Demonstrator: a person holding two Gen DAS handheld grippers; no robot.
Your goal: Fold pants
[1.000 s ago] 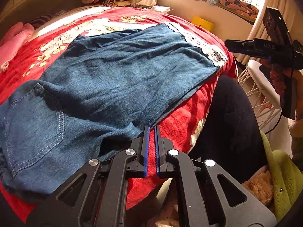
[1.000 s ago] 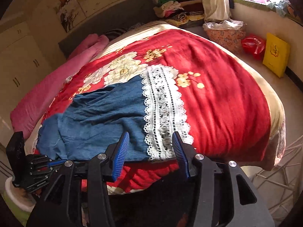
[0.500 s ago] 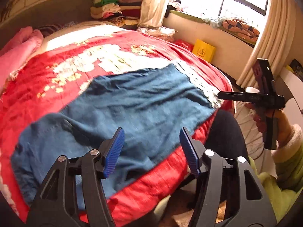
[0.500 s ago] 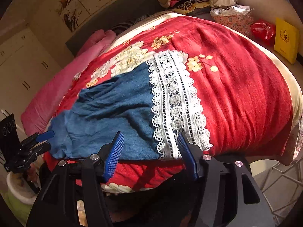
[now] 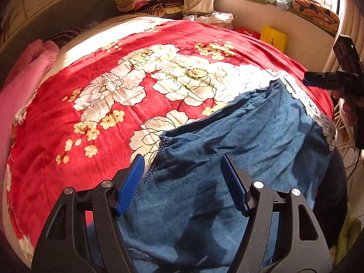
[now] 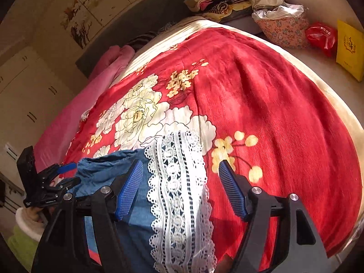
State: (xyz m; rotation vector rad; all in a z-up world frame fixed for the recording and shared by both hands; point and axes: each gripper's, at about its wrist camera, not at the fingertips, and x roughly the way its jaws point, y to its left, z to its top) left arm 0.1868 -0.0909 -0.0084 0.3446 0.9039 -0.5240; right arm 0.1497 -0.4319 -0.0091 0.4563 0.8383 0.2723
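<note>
The left tongs point(image 5: 183, 185) stand wide apart and hold nothing; their jaws have just been opening, with denim in view between the blue pads point(image 5: 130, 185) but no pad pressing on it. The right tongs point(image 6: 180, 188) are likewise spread and empty; their jaws have just been opening, and the lace hem point(image 6: 179, 182) shows in the gap, free of both pads.

Step in hand, as judged: the fabric is let go and a new grip must be chosen. To do it well, take each grip at an edge rather than mid-panel, close on all layers together, and lift both ends evenly so the layers do not slide.

The pants point(image 5: 238, 159) lie on the near right part of the bed point(image 5: 113, 118), folded lengthwise as it appears. In the left wrist view a stitched edge point(image 5: 159, 157) lies just right of the left pad, and the denim runs away to the far right, ending at the lace. In the right wrist view the denim lies left of the lace, and bare red bedspread lies to the right.
</note>
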